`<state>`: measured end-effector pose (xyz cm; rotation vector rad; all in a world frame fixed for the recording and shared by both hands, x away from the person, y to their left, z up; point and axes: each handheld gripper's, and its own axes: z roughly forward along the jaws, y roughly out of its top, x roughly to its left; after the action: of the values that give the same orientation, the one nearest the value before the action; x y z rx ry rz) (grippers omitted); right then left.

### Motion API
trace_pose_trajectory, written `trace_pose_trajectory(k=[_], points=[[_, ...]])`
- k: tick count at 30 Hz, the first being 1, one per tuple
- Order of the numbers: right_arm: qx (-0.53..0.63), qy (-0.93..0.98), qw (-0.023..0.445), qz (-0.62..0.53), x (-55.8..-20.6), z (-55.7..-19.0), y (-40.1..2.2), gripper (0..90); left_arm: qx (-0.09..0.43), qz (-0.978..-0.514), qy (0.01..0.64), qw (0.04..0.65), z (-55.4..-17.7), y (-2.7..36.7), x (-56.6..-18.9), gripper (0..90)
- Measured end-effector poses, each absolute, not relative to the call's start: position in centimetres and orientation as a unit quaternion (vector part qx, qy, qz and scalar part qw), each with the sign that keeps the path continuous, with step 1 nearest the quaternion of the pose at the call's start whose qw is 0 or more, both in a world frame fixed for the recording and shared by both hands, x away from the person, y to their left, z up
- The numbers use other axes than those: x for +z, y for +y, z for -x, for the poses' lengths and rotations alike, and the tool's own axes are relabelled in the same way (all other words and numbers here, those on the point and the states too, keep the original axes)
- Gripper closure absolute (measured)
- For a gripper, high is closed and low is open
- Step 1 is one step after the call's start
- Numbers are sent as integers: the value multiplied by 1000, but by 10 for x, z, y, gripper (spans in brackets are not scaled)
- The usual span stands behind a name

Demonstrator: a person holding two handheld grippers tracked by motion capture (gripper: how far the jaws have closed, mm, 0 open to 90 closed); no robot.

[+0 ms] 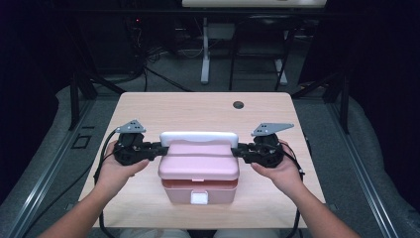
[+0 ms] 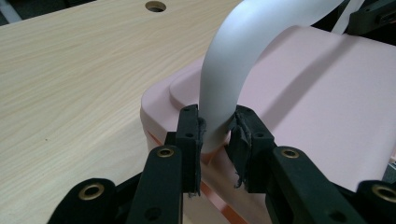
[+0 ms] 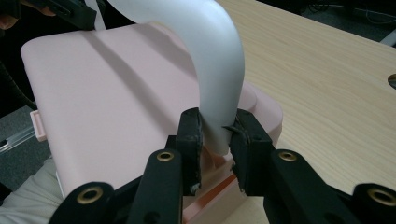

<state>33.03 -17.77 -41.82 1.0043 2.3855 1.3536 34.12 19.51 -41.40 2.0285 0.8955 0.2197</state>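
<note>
Both grippers, left [image 1: 157, 150] and right [image 1: 237, 150], are clamping the box's [image 1: 198, 166] handle [image 1: 199, 138]; pale wood bench [image 1: 198, 106] is standing in a dark room.

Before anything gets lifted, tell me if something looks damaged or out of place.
The pad on one jaw of the left gripper looks frayed, with loose bits at its lower edge. Otherwise nothing stands out: both it and the right gripper clamp the white handle ends, and the pink box sits level, lid on.
</note>
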Motion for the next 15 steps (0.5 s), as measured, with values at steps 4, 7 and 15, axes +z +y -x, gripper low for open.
trace_pose_trajectory(k=[4, 7, 15], points=[[460, 812, 111, -342, -417, -332, -177, 736, 85, -819, 359, 438, -342, 196, -413, 733], [459, 812, 109, -343, -416, -332, -177, 741, 83, -820, 359, 439, -342, 196, -413, 732], [464, 810, 104, -345, -416, -333, -178, 744, 87, -819, 354, 444, -337, 202, -411, 709]])
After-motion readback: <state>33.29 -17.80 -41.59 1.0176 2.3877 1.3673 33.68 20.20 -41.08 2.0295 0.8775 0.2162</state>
